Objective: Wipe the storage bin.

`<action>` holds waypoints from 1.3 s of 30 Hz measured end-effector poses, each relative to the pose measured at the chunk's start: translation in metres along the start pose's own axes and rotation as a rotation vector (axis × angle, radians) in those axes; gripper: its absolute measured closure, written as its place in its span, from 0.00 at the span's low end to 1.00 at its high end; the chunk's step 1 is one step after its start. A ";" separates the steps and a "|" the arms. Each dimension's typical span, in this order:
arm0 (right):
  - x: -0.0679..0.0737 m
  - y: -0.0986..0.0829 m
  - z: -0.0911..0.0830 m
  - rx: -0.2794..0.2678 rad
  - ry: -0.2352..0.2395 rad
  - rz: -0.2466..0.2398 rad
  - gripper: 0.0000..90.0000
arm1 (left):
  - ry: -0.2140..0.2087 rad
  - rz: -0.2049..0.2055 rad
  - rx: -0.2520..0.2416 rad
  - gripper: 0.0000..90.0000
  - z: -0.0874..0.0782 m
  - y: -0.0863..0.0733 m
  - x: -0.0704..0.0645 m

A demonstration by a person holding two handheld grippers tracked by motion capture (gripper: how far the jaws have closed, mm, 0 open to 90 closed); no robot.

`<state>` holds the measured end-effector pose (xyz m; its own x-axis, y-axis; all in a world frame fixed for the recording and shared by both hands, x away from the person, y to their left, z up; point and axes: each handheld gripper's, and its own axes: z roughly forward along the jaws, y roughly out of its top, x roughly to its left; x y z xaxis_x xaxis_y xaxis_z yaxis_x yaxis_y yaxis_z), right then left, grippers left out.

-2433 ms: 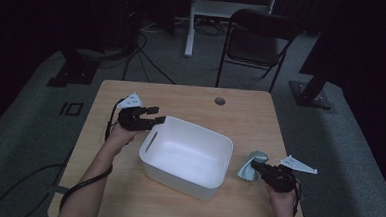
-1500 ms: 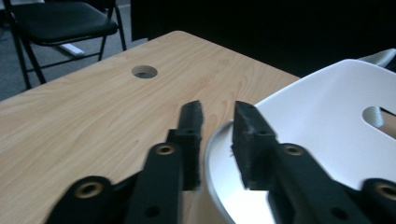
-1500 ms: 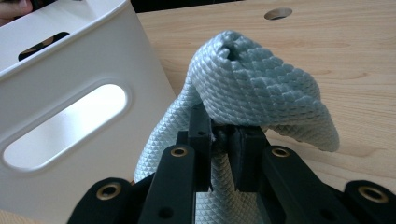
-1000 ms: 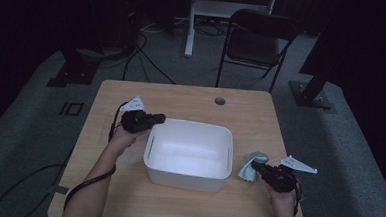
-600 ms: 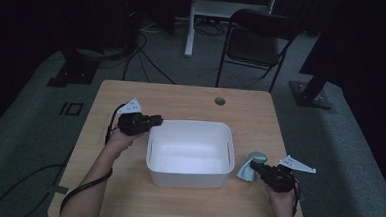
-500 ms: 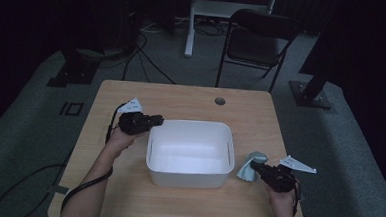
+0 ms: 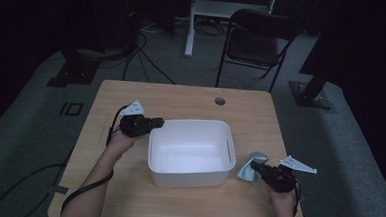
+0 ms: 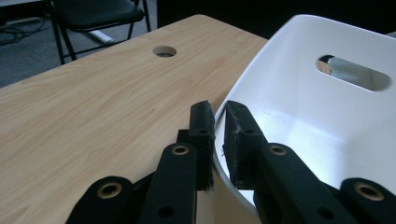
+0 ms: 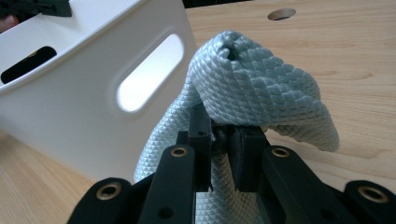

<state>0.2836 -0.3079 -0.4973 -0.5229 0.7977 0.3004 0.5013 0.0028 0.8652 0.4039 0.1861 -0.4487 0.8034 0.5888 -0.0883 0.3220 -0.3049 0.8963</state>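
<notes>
At frame centre the white bin [image 7: 191,151] sat on the surface [image 7: 191,101], its rim pinched by the left hand-held gripper [image 7: 156,121], while the right hand-held gripper [image 7: 254,165] at lower right clamped the pale blue cloth [image 7: 248,166] beside the bin's wall.

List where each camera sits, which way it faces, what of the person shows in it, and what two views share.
High view: above the person's side, facing forward and down on the table; both forearms, left gripper and right gripper show.
Left gripper view: rides the left gripper, looking along its jaws, shut on the bin rim.
Right gripper view: rides the right gripper, jaws shut on the cloth.
Shared: both gripper views show the bin and the table's hole.
</notes>
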 end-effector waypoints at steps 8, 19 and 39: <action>0.001 0.000 0.002 0.003 0.006 0.001 0.89 | 0.070 -0.019 -0.002 0.91 -0.011 -0.007 -0.013; 0.001 -0.001 0.004 0.006 0.008 0.005 0.89 | 0.012 -0.020 -0.017 0.81 -0.007 -0.005 -0.001; 0.004 0.000 0.006 0.011 0.013 -0.001 0.89 | 0.174 -0.067 -0.011 0.94 -0.018 -0.011 -0.025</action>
<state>0.2856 -0.3015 -0.4989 -0.5324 0.7897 0.3048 0.5085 0.0105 0.8610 0.3713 0.1882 -0.4489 0.6812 0.7285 -0.0722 0.3656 -0.2531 0.8957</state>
